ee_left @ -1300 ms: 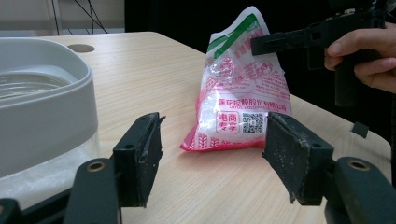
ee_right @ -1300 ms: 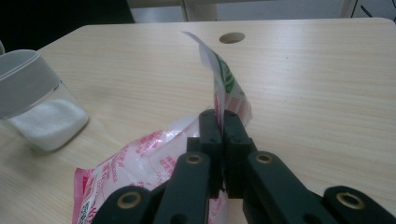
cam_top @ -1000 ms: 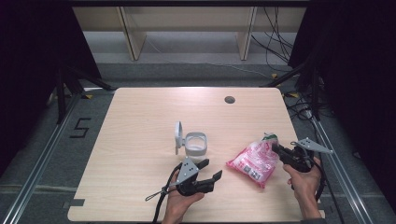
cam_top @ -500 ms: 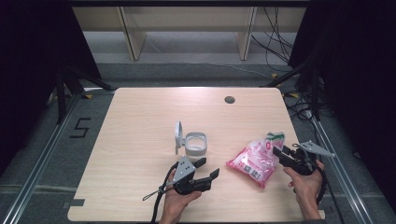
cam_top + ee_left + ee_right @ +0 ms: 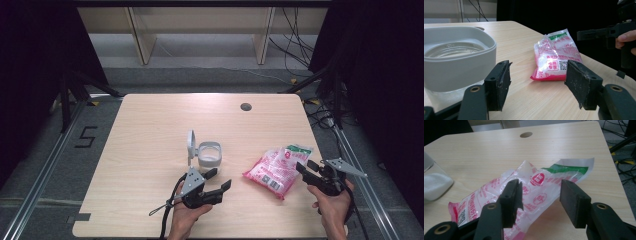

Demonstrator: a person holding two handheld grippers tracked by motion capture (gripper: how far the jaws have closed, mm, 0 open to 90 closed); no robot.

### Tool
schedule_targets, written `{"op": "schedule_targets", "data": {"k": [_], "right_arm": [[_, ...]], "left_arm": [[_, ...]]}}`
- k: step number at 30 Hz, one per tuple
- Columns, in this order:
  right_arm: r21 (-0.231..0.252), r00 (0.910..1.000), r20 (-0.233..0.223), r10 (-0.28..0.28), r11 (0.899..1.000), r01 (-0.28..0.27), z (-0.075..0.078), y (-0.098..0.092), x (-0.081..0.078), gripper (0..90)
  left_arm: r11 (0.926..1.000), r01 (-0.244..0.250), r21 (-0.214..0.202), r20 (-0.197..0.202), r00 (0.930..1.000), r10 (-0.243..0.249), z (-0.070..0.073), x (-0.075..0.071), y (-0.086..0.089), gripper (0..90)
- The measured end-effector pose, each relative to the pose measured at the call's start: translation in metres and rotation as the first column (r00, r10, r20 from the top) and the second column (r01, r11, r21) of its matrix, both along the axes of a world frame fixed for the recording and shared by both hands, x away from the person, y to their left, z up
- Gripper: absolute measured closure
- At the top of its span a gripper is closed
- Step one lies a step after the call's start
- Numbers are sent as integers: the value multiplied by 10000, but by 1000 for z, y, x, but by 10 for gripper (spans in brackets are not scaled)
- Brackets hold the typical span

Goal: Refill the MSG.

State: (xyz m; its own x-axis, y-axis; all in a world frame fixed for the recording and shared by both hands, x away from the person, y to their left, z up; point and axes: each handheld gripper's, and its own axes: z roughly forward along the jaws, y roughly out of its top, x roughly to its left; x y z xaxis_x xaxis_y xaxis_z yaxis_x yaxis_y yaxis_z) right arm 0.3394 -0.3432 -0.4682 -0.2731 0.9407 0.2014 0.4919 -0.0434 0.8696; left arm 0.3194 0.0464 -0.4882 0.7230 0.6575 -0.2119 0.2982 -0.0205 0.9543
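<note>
so, wooden table w/ a round hole near its far edge. pink-and-white plastic bag, printed, green band at its far end, lies flat on the tabletop toward the right side, near the front edge. white container stands mid-table w/ its lid flipped up on the left; well apart from the bag.

right gripper sits just at the bag's right edge, held in person's right hand. its jaws have just been opening; in the right gripper view they stand apart over the bag, pads not pressing on it, bag loose on the table.

left gripper in left hand, front-centre, jaws wide apart, nothing between them; points toward the bag. left gripper view: container close on the left, bag farther off.
</note>
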Motion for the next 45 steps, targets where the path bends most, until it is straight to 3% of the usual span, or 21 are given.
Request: {"op": "schedule_targets", "data": {"k": [2,4,8,11,12,13,16,17,18,20,21,24,26,27,29,34,35,37,40,41,45], "right_arm": [[91,10000,-17,13,10000,-13,1,2,-2,506],[-242,10000,-74,-56,9997,54,1,3,-3,505],[43,9999,-43,141,9999,-141,3,12,-6,486],[-77,9985,256,477,9988,-475,2,18,-8,476],[-118,9966,148,806,9967,-804,3,19,-8,473],[22,9981,158,589,9983,-589,3,23,-10,468],[-206,9956,150,924,9955,-921,4,28,-11,460],[123,9953,40,968,9952,-969,4,31,-14,456],[-227,9944,134,1045,9943,-1042,4,32,-13,453],[-36,9937,-26,1118,9937,-1118,4,37,-16,452],[-190,9911,396,1271,9918,-1264,3,39,-13,451],[-440,9866,409,1578,9868,-1560,1,43,-13,443],[-221,9887,-11,1499,9885,-1499,3,48,-16,439],[-399,9854,300,1674,9853,-1661,2,47,-14,435],[-361,9851,231,1702,9849,-1694,0,50,-14,432],[-330,9827,-26,1850,9822,-1850,2,50,-16,432],[-139,9829,106,1841,9828,-1839,1,52,-16,432],[-424,9802,261,1962,9799,-1950,0,52,-14,432],[-201,9808,211,1940,9809,-1936,1,56,-15,432],[-516,9777,402,2060,9776,-2039,0,54,-13,432],[-564,9760,129,2174,9747,-2164,1,53,-14,431]], "left_arm": [[10000,-60,5,-46,10000,60,0,-1,1,359],[9998,-146,113,-86,9999,147,1,-1,2,362],[9996,-218,171,-49,9997,218,2,-2,5,364],[9995,-262,167,34,9997,261,3,-2,8,376],[9996,-234,125,77,9997,233,3,-2,9,378],[9993,-281,255,132,9995,277,4,-2,10,382],[9990,-367,246,157,9992,363,6,-3,15,399],[9989,-405,254,254,9989,398,6,-3,17,406],[9983,-477,349,224,9986,469,7,-4,19,424],[9981,-479,380,335,9984,466,8,-4,23,440],[9976,-511,471,305,9983,497,10,-5,25,458],[9969,-658,431,358,9973,643,12,-5,30,489],[9967,-567,586,486,9974,539,14,-5,32,520],[9978,-462,480,486,9979,438,14,-6,33,543],[9977,-449,515,533,9977,421,15,-9,36,628],[9897,-943,1081,935,9920,843,16,-11,44,781],[9882,-1065,1100,1045,9900,951,17,-11,46,804],[9816,-1429,1270,1300,9834,1264,18,-12,49,854],[9757,-1664,1427,1357,9797,1473,20,-13,55,890],[9753,-1742,1359,1430,9776,1546,20,-13,57,890],[9652,-2093,1568,1455,9715,1870,20,-15,70,892]]}}
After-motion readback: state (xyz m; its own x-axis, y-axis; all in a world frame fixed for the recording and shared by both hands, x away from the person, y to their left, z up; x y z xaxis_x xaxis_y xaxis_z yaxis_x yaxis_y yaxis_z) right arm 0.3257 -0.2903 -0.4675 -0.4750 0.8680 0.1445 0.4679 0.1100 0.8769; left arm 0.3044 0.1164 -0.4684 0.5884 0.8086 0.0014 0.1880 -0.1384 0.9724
